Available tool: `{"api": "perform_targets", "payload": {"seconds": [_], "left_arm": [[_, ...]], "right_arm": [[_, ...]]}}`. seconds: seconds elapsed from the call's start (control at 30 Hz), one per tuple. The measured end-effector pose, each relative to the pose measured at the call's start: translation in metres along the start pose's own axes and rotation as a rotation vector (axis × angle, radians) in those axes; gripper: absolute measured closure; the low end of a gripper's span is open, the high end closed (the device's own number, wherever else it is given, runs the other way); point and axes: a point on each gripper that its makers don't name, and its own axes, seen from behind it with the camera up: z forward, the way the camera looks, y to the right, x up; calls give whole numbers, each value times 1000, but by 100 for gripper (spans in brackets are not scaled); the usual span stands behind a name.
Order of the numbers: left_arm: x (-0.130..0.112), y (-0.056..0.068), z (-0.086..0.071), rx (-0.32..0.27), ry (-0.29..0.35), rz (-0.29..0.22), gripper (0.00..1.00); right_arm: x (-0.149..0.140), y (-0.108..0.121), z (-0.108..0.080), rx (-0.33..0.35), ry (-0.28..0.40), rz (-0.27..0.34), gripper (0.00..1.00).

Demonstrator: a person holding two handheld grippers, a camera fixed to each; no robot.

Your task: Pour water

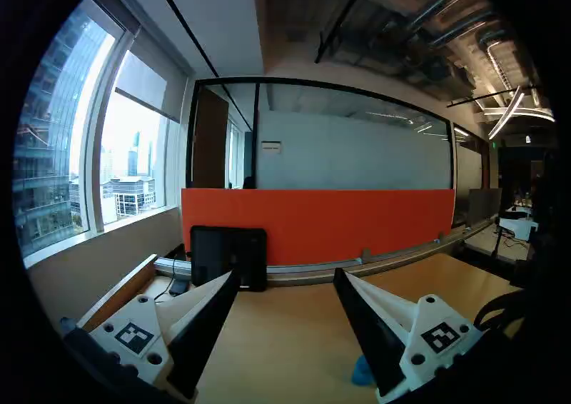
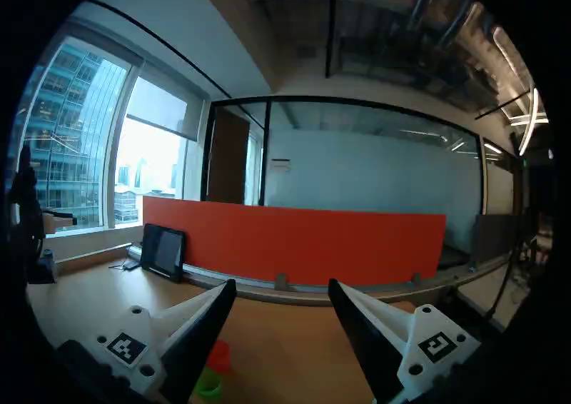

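Cups show low in the right gripper view: a red cup (image 2: 219,356) and, just below it at the frame's bottom, a green cup (image 2: 209,386). Both sit on the wooden surface (image 2: 285,347), tucked against the inner edge of the picture-left finger and partly hidden by it, well short of the fingertips. The right gripper (image 2: 282,283) has its fingers spread, with nothing between them. In the left gripper view, the left gripper (image 1: 284,272) is likewise released. A small blue thing (image 1: 362,372) peeks out at the bottom beside the picture-right finger; what it is cannot be told. Beyond the fingers, across bare surface, an orange divider (image 1: 317,225) runs mid-frame. A black tablet (image 1: 228,255) leans against its left end, and windows (image 1: 71,154) fill the left.
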Motion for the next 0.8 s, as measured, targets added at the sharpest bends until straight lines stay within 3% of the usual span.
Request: {"api": "perform_targets", "payload": {"seconds": [0.37, 0.6, 0.8], "left_arm": [[7, 25, 7, -124, -4, 29, 3], [7, 41, 7, -222, -16, 19, 4], [8, 50, 6, -285, -15, 47, 3]], "right_arm": [[-1, -13, 5, 109, -24, 34, 0], [0, -31, 1, 234, -34, 18, 0], [3, -49, -4, 332, -25, 8, 0]]}}
